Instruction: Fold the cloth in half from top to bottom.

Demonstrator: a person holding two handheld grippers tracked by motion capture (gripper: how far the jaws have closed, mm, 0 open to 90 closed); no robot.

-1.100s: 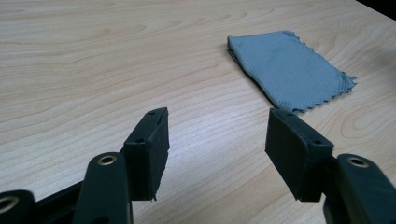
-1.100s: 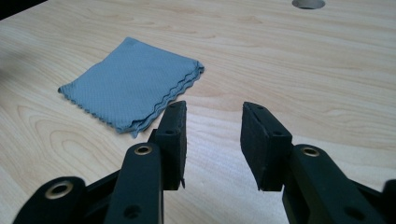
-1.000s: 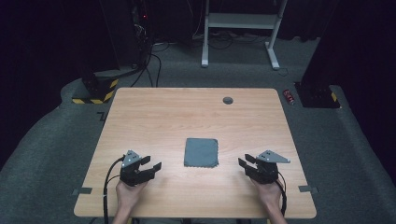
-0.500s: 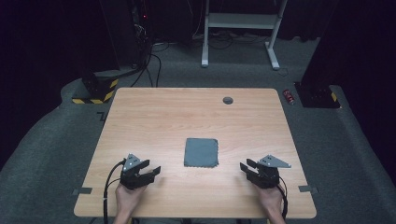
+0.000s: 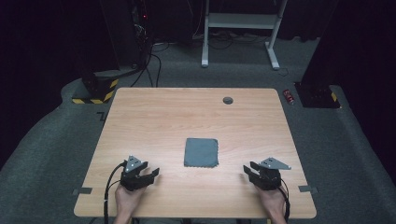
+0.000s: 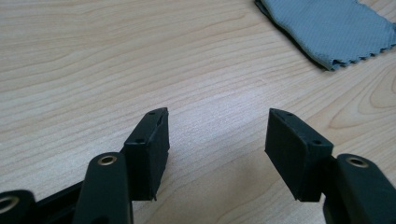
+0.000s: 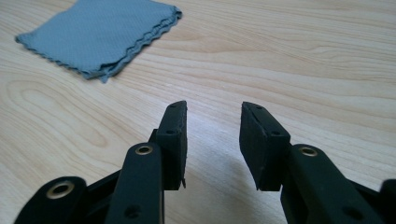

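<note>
Between our grippers the cloth (image 5: pixel 201 152) lies folded flat mid-table (image 5: pixel 187 112); left gripper (image 5: pixel 152 173) and right gripper (image 5: pixel 247 169) both gape empty, well apart from it. Soft, light, limp, we judge: pinch a scalloped corner

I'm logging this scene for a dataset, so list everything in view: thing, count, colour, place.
folded cloth: 1, grey-blue, middle of the table, between the claws, touching neither
table: 1, light wood, centre
round grommet: 1, dark, far edge of the table
can: 1, red, on the floor past the far right corner
white frame: 1, on the floor behind
striped block: 1, yellow-black, floor far left
left claw: 1, black, near left, open
right claw: 1, black, near right, open
</note>
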